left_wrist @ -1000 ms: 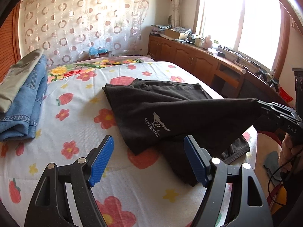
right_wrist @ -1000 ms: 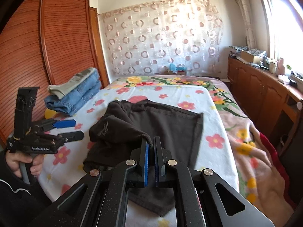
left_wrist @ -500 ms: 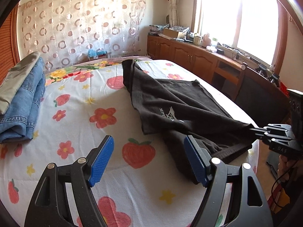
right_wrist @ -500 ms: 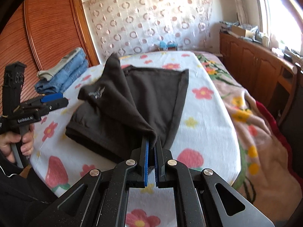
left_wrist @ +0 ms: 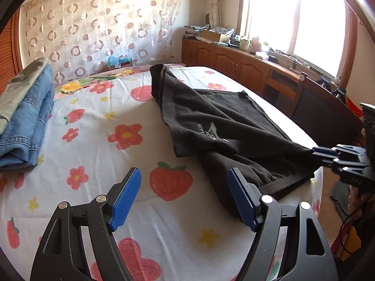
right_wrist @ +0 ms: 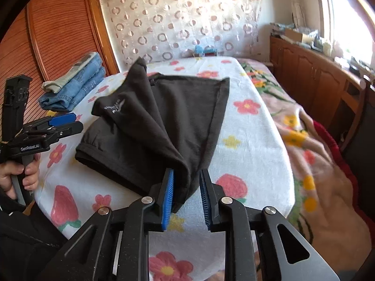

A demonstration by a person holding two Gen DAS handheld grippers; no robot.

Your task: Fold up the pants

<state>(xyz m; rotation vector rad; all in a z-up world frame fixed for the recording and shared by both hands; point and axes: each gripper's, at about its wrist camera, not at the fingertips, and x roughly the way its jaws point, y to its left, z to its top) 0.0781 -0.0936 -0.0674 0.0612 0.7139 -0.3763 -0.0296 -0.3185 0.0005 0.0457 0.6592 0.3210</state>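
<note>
Black pants (left_wrist: 222,126) with a white logo lie partly folded on the flowered bed sheet (left_wrist: 98,121), one flap doubled over towards the near edge. My right gripper (right_wrist: 186,194) is at that edge and its jaws are opening. The corner of the pants (right_wrist: 152,121) still hangs between the blue pads (right_wrist: 169,187), loose on the right side. In the left wrist view the right gripper (left_wrist: 321,154) meets the cloth's corner at the far right. My left gripper (left_wrist: 185,199) stands open over bare sheet, left of the pants, holding nothing; it also shows as the left gripper (right_wrist: 68,121).
A stack of folded jeans (left_wrist: 25,117) with a pale garment on top sits at the bed's left side. A wooden cabinet (left_wrist: 246,63) runs under the window on the right. A pink blanket (right_wrist: 316,164) drapes the bed's right edge. A slatted wardrobe (right_wrist: 46,35) stands behind.
The right gripper brought the held corner of the pants down to the bed's near edge, laying the flap over, and its jaws have parted. The left gripper stayed put and open.
</note>
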